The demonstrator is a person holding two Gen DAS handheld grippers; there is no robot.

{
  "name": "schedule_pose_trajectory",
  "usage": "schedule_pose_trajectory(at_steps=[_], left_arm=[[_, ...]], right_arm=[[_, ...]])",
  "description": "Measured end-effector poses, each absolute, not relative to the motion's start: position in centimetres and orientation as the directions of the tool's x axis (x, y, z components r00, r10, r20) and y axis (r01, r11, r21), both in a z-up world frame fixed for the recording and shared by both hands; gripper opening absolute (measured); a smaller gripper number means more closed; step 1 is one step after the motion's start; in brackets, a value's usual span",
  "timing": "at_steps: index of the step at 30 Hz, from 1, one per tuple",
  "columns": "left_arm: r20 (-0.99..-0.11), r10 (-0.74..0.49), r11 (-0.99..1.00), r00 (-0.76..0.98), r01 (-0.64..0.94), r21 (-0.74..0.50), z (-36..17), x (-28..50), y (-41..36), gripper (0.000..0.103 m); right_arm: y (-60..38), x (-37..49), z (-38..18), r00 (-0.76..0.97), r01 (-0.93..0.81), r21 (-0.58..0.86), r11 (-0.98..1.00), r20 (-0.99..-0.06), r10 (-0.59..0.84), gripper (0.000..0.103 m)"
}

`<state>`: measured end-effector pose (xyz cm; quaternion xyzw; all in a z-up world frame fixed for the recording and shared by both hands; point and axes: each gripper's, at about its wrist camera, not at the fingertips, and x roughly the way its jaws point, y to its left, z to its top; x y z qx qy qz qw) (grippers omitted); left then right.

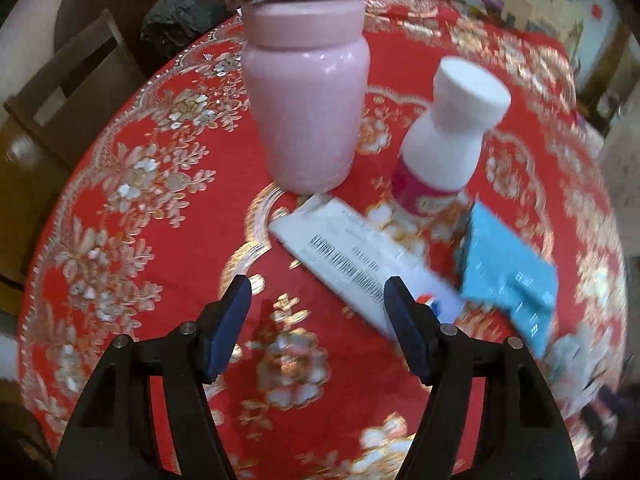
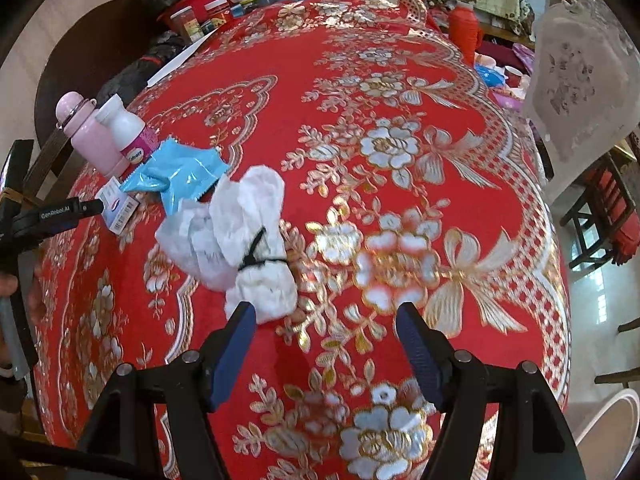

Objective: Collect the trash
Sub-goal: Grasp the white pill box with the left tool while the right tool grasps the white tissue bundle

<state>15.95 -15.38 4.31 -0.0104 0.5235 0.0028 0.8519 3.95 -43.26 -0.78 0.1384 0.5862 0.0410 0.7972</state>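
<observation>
My left gripper (image 1: 318, 292) is spread apart over the red counter (image 1: 160, 240), holding nothing — its right finger sits over the white box (image 1: 348, 256). My right gripper (image 2: 326, 320) is apart too, empty — the white tissue bundle (image 2: 240, 232) lies by its left finger.

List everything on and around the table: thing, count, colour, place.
Tablecloth: one, red with gold and silver flowers, covers the table.
Flask: one, pink, upright, far side.
Pill bottle: one, white with pink label, beside the flask.
Carton: one, white with barcode, flat before the flask.
Wrapper: one, light blue, beside the carton.
Tissue wad: one, white, black string round it, near the wrapper.
Chair: one, dark wood, beyond the table edge.
Left tool: open, empty.
Right tool: open, empty.
</observation>
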Motion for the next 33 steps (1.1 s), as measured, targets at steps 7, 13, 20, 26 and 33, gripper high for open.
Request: schedule_pose_trajectory(at_steps=[7,13,20,26,33], left_arm=[[-0.884,0.06,0.993,0.464,-0.117,0.006,3.8,18.3,-18.4,0.068],[-0.904,0.153,0.987,0.4,-0.105,0.121,2.0,18.3,-18.2,0.069],[-0.937,0.056,0.997,0.346,-0.07,0.034,1.8,12.9,-13.1,0.069],[-0.938,-0.001,1.0,0.348,-0.013,-0.006,1.6,11.4,-11.9,0.069],[-0.93,-0.02,1.0,0.366,0.021,-0.013,2.6,11.7,-12.6,0.069]], right_arm=[[-42.5,3.9,-0.7,0.305,0.073,0.281,0.957,-0.92,0.247,0.07],[-42.6,3.6,-1.1,0.301,0.076,0.292,0.953,-0.918,0.258,0.07],[-43.4,4.0,-1.0,0.318,0.082,0.292,0.953,-0.914,0.252,0.07],[-42.1,5.7,-1.7,0.321,0.036,0.323,0.946,-0.9,0.296,0.07],[-41.1,6.3,-1.3,0.329,-0.01,0.372,0.928,-0.875,0.355,0.024]])
